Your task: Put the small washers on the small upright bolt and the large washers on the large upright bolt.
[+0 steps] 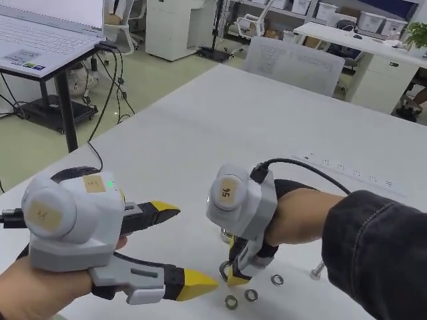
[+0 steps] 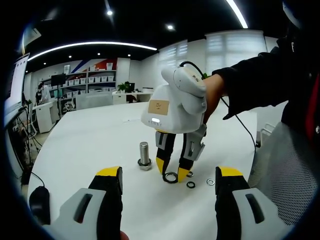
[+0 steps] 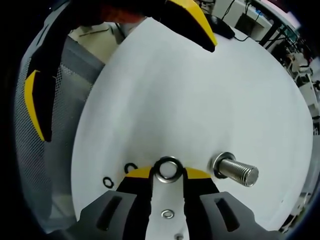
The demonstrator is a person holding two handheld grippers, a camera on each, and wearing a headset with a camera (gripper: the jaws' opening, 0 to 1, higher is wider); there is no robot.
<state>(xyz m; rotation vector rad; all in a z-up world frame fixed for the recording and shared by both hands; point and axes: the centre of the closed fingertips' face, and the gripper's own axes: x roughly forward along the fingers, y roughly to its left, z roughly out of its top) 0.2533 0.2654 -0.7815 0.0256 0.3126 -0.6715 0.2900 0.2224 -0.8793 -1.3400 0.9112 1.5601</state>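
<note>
Washer [image 3: 168, 161], pinched by its rim in the right gripper [image 1: 232, 275] at lower centre of frame beside the large bolt [image 3: 235, 171], may slip or snag on threads if tilted; left gripper [image 1: 193, 245] gapes idle.

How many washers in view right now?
4. One large washer is held in the right gripper's jaws. Three small washers lie loose on the table beside it. More may be hidden behind the gripper.
</note>
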